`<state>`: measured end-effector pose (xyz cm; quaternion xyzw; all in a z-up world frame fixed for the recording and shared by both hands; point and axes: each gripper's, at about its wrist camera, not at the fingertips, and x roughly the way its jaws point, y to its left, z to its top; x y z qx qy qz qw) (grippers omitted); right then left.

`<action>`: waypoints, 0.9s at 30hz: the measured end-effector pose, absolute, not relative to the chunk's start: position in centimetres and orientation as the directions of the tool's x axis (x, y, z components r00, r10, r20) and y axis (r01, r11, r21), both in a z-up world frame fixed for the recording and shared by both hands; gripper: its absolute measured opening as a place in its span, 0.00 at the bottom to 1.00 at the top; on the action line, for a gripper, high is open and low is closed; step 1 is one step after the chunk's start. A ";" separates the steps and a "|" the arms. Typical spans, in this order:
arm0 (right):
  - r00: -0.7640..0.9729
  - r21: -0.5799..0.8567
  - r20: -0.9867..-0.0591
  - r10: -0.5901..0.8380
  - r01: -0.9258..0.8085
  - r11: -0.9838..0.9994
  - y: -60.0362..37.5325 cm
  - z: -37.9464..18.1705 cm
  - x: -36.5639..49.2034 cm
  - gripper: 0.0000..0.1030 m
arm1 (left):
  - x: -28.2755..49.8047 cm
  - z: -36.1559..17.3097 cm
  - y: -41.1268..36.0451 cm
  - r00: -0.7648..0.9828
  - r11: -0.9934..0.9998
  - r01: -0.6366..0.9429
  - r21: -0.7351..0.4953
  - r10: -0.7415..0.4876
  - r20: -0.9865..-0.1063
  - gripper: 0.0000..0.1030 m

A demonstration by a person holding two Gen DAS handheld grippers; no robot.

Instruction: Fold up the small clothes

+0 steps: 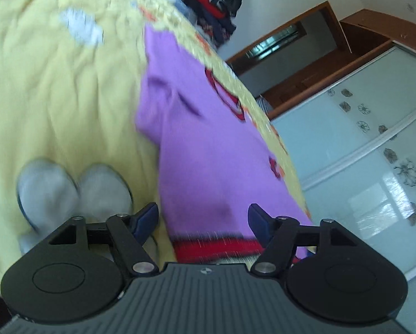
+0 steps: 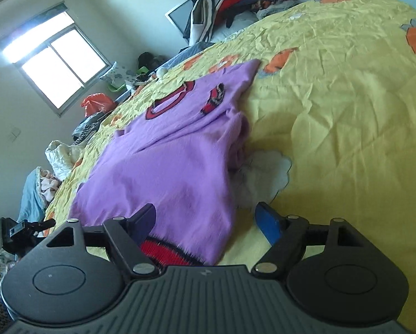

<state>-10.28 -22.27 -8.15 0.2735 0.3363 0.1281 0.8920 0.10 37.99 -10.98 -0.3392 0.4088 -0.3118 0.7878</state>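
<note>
Both wrist views look low and close along their tongs — sharing the purple sweater [image 1: 208,150] [image 2: 166,153].

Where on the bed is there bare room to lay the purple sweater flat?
Bare yellow bedspread lies right of the purple sweater, out to the orange prints. It is crowded at the head, by the clothes pile, and along the far edge.

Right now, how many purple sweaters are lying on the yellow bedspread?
1: the purple knitted sweater with red trim lies flat on the yellow bedspread, its red hem nearest both open claws. Clothes piled beyond may hide others.
</note>
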 end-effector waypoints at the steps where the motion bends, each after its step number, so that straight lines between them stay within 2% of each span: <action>1: 0.736 0.584 -0.527 0.425 -0.050 0.810 -22.1 -8.1 -10.5 0.77 | 0.0 -11.2 37.9 0.468 0.565 0.202 -0.800 -0.773 -0.428 0.67; 4: 0.723 0.611 -0.527 0.446 -0.042 0.790 -22.0 -8.1 -11.0 0.78 | -0.2 -12.1 38.0 0.452 0.491 0.121 -0.863 -0.801 -0.392 0.66; 7: 0.717 0.611 -0.535 0.447 -0.037 0.791 -22.0 -8.0 -11.6 0.79 | -0.3 -13.1 38.1 0.430 0.420 0.014 -0.907 -0.822 -0.374 0.60; 9: 0.730 0.592 -0.539 0.420 -0.026 0.805 -21.8 -7.9 -12.0 0.81 | -0.1 -13.9 38.4 0.431 0.396 -0.063 -0.916 -0.817 -0.383 0.47; 10: 0.742 0.577 -0.542 0.394 -0.012 0.817 -21.7 -7.8 -12.2 0.81 | 0.0 -14.2 38.6 0.432 0.399 -0.086 -0.913 -0.811 -0.395 0.36; 11: 0.749 0.554 -0.551 0.368 -0.001 0.833 -21.4 -7.7 -12.4 0.81 | 0.0 -14.3 38.6 0.430 0.419 -0.096 -0.903 -0.800 -0.417 0.20; 12: 0.747 0.523 -0.564 0.352 -0.006 0.852 -20.9 -7.6 -12.5 0.81 | -0.1 -14.7 38.7 0.427 0.433 -0.119 -0.893 -0.790 -0.440 0.09; 18: 0.749 0.465 -0.577 0.326 -0.027 0.885 -19.8 -7.6 -13.3 0.81 | 0.5 -15.7 39.3 0.409 0.403 -0.213 -0.890 -0.791 -0.455 0.12; 21: 0.762 0.462 -0.561 0.324 -0.037 0.886 -19.6 -7.9 -13.9 0.81 | 0.9 -14.7 38.9 0.393 0.473 -0.197 -0.859 -0.764 -0.511 0.12; 27: 0.782 0.547 -0.513 0.354 -0.020 0.837 -20.7 -8.3 -14.3 0.82 | 1.0 -12.2 36.9 0.408 0.597 -0.212 -0.774 -0.666 -0.625 0.13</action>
